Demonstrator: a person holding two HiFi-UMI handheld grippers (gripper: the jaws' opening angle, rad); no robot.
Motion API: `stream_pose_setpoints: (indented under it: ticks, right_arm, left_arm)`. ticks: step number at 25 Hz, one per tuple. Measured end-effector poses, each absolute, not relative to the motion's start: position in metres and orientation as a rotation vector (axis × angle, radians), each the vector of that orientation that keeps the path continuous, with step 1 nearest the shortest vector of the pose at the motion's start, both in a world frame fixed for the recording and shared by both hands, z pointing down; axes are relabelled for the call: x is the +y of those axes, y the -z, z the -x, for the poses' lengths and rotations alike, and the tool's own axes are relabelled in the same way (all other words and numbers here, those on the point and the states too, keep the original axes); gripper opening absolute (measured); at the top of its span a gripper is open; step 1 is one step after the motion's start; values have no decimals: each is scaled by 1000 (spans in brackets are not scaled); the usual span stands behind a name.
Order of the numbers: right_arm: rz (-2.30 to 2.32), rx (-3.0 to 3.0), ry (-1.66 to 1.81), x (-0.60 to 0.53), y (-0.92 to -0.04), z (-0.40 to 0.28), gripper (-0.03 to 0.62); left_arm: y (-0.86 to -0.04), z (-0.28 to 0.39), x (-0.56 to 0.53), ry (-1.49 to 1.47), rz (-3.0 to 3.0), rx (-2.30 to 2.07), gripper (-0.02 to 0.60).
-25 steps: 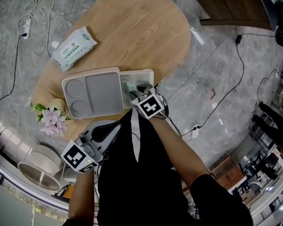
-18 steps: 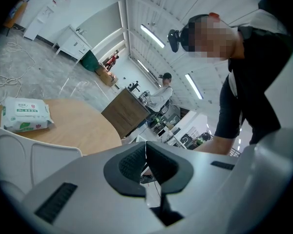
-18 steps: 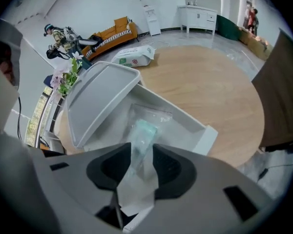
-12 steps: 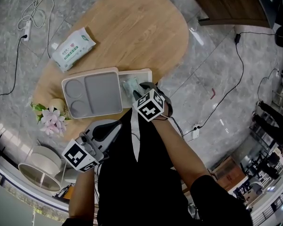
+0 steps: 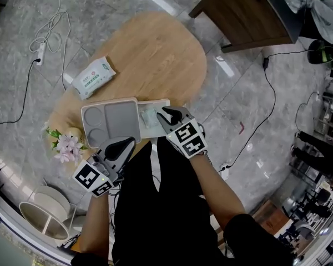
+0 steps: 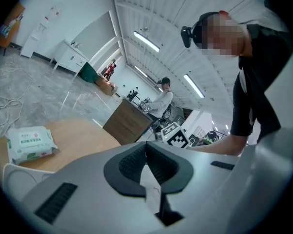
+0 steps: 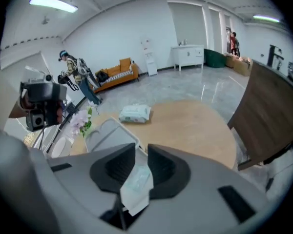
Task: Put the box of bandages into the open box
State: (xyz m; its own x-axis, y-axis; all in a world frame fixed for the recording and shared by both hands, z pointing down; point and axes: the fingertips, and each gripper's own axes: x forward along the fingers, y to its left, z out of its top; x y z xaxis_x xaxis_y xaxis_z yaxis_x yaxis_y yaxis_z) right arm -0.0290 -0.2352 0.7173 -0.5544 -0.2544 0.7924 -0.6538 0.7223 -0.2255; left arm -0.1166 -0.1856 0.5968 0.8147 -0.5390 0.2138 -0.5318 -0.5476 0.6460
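The left gripper (image 5: 127, 144) sits nearest, at the table's (image 5: 166, 54) near edge. Its jaws are clenched tip to tip on nothing.

Just beyond it, the right gripper (image 5: 167, 115) hangs over the open box (image 5: 155, 133). Its jaws have just been closing, but they stand apart and press on nothing. The bandage box (image 5: 149, 116) shows through their gap from below, released.

The bandage box is small, flat and pale mint green. It lies on the white floor of the open box, toward the left side. Its long axis runs roughly away from the person, along the right gripper's jaw gap and slightly skewed.

The grey lid (image 5: 119, 115) touches the open box on the left and has moulded recesses. Flowers (image 5: 68, 144) stand left of the lid. A wipes pack (image 5: 94, 77) lies farther back on the table.
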Motion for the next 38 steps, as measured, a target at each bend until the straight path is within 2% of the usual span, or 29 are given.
stream_pose_setpoints:
  ticks: [5,14,20,27,38]
  right_arm:
    - [-778,-2328,-552,-264,-595,34,31]
    - [-905,-2705,-296,-275,-354,42,11]
    - [-861,-2941,-97,-245,-238,32,11]
    - [-645,-3196,108,-170,-167,-7,11]
    - [-358,-3330,13,-55,-162,-83,11]
  left_arm:
    - [-518,122,-212,57,-2373,-831,17]
    - [-346,129,-238,148,-2621,-894,17]
    - [-258,123,-223,175,-2748,-969,17]
    - [-195,96,-170,205,-2823,-1085,17]
    - [-191,21,-68,202,-2783,-1182,17]
